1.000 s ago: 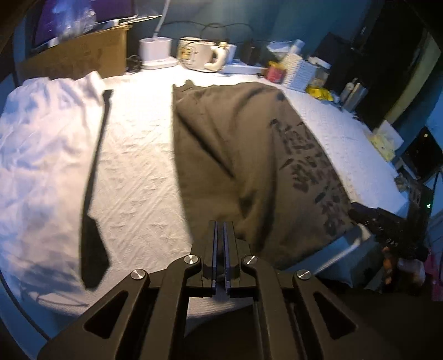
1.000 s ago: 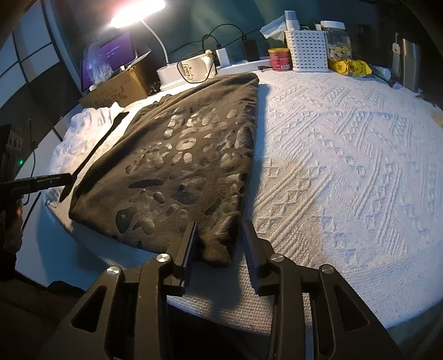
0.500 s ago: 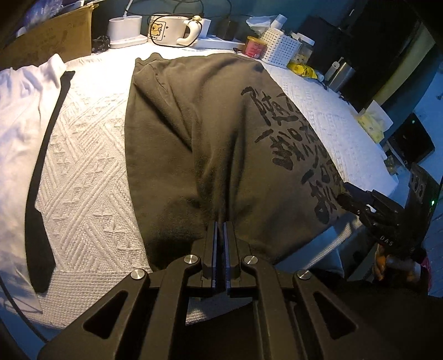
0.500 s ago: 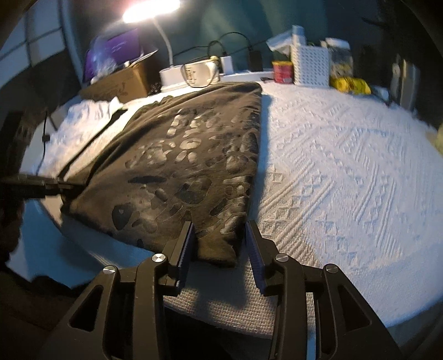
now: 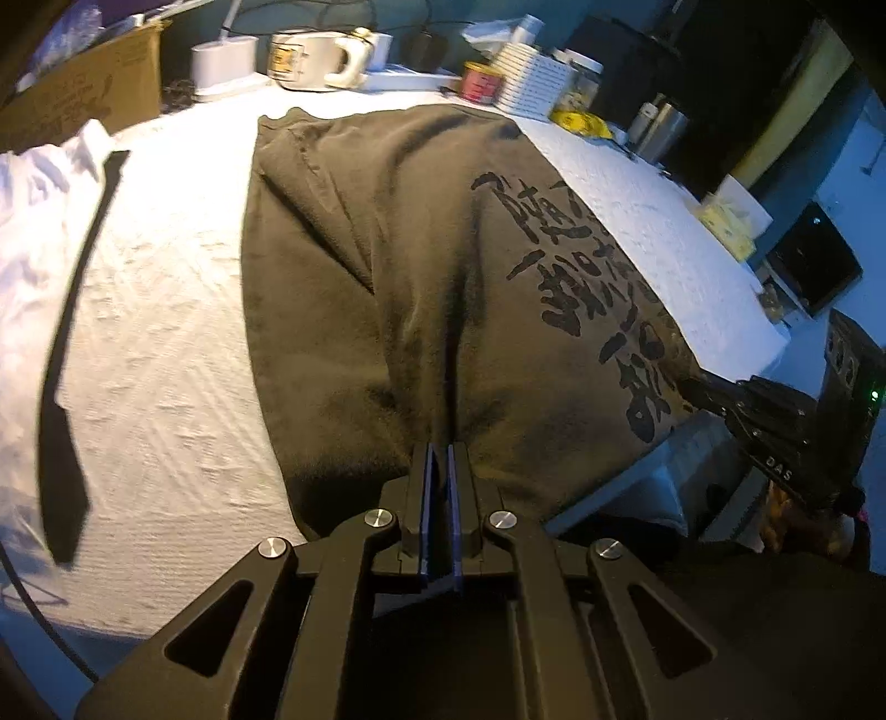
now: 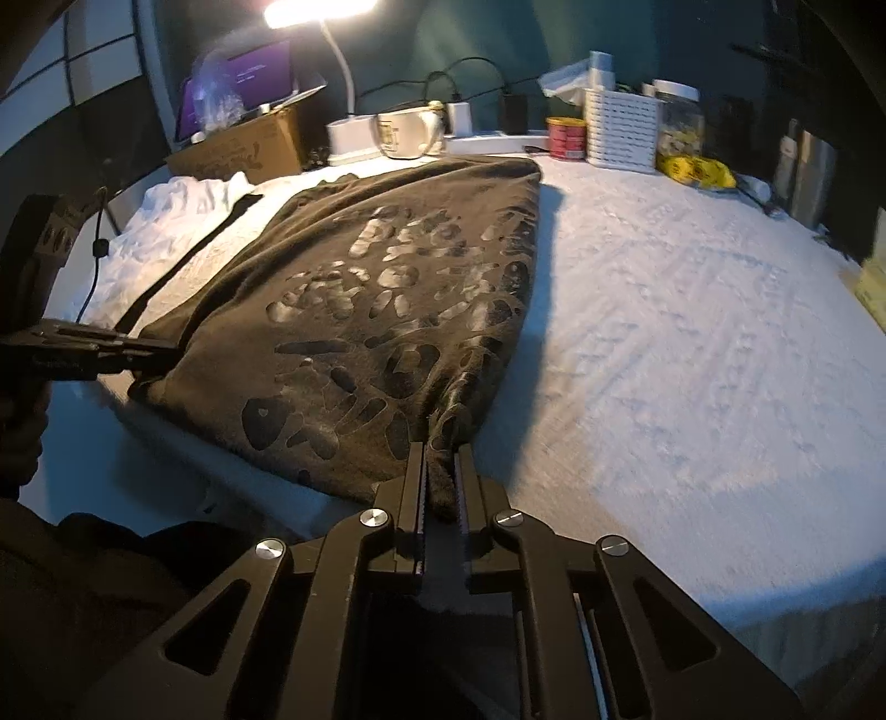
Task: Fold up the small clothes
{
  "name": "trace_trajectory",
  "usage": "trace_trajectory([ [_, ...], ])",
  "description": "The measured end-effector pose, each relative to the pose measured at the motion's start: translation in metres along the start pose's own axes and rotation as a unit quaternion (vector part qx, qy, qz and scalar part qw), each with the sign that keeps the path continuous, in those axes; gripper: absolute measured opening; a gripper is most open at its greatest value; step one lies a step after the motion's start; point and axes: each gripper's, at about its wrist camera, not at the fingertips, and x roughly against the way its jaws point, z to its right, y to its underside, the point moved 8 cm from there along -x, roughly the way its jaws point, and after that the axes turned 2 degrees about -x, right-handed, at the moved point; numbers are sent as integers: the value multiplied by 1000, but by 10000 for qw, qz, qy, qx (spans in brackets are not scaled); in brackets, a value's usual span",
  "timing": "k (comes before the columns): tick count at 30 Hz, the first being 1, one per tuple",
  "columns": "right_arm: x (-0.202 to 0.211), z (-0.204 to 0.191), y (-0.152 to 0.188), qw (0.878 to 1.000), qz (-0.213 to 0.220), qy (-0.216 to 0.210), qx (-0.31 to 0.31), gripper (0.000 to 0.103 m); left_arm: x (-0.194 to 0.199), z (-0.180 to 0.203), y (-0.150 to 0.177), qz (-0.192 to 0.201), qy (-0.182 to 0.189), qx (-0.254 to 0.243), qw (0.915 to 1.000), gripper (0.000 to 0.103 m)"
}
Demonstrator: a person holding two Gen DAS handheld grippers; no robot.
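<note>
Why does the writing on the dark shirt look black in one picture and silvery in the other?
Right wrist view: the lamp faces the camera, so the shirt print glares silver. Left wrist view: no lamp in frame, print stays matte black; both views bulge from the fisheye.

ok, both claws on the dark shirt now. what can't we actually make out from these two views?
- Left claw, left wrist view: its tips sink into a fold of the dark shirt, so how many layers it holds is hidden.
- Right claw, right wrist view: cloth bunches between the fingers; the hem under it is hidden.
- Shirt print, right wrist view: glare, unreadable.
- White garment, left wrist view: cut off by the edge.
</note>
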Motion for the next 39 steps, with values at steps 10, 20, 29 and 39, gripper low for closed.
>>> trace_trajectory([
  [10,16,16,16,9990,-299,-107,-312,14,-4,14,-3,-207,193,-192,9994,4],
  [20,24,38,-20,9987,-199,-29,-468,53,26,-15,-37,375,-461,-177,9981,75],
  [29,8,54,-65,9983,-41,-98,-573,53,9,-17,-73,458,-562,-92,9973,75],
  [39,-12,74,-103,9985,16,30,-542,53,-5,-29,-113,730,-575,-4,9957,75],
])
